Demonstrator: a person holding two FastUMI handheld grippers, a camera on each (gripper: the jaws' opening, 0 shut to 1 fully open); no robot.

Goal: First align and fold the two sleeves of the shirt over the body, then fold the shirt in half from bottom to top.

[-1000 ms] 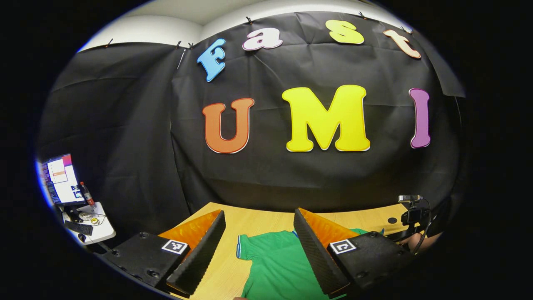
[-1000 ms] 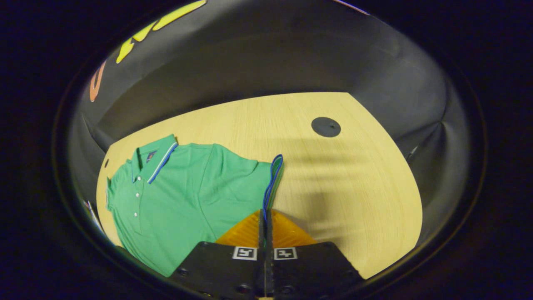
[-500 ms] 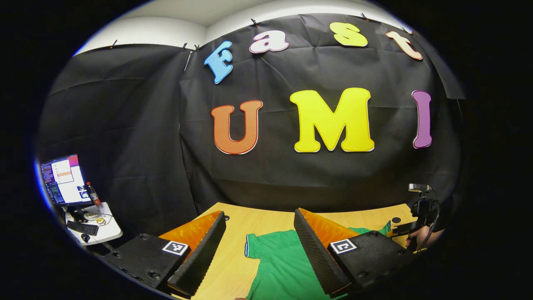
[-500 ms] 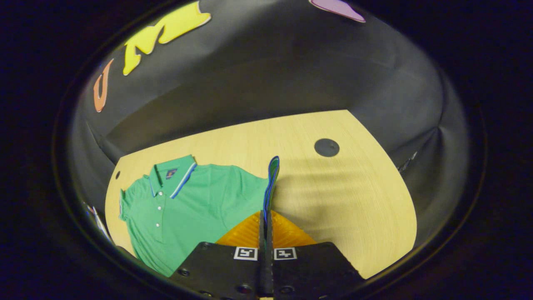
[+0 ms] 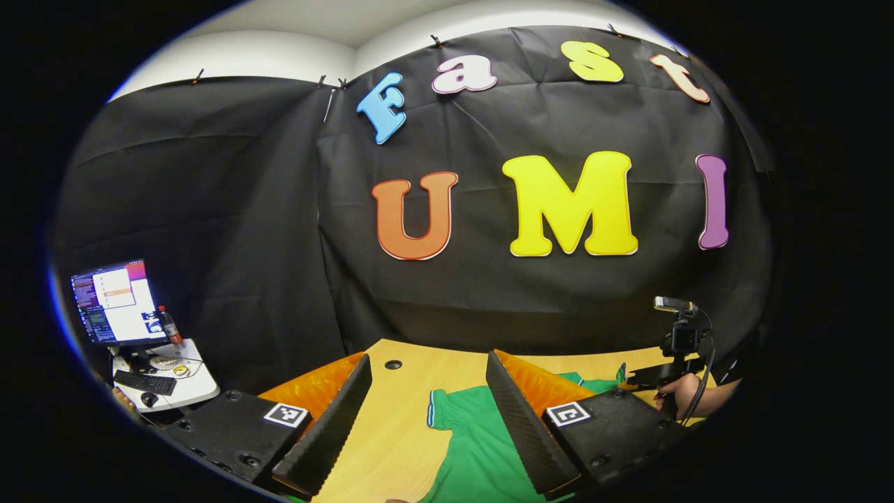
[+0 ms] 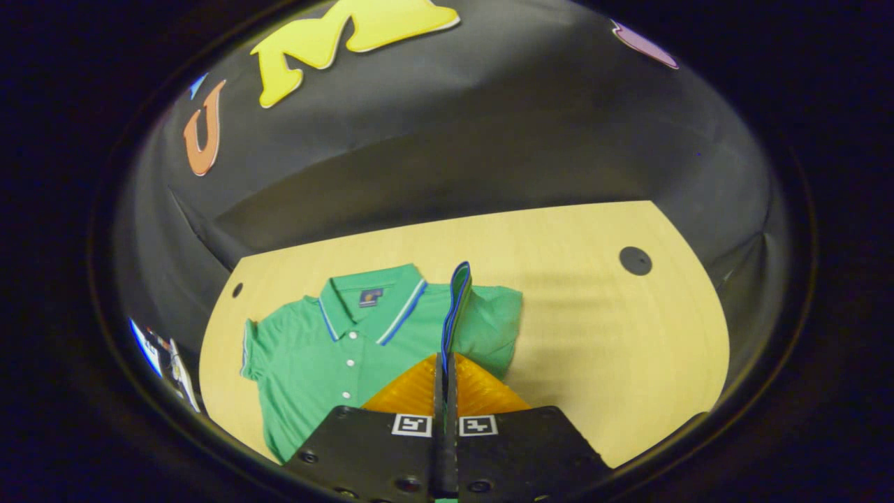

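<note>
A green polo shirt [image 6: 328, 349] lies face-up on the bench [image 6: 594, 335], collar away from the right gripper [image 6: 445, 363], whose fingers are pinched flat together on the striped cuff of one sleeve [image 6: 457, 300]; the cuff stands on edge just ahead of the fingertips, w/ the rest of that sleeve draped over the chest beside it. The left gripper [image 5: 426, 412] hangs above the bench, fingers wide apart and holding nothing, the other sleeve [image 5: 447, 416] lying flat between and just beyond them. In the left gripper view the right gripper shows far off to the right, w/ the hand [image 5: 688, 391] that holds it. Judgement: the shirt looks light, soft and floppy, prob. a knit that sags and creases wherever unsupported, not slippery, not fragile. The banded cuff is the firmest edge and the best place to pinch; for the bottom-to-top fold, the hem corners look like the sensible hold, one per gripper. A sleeve dropped too soon could land skewed or bunched.
</note>
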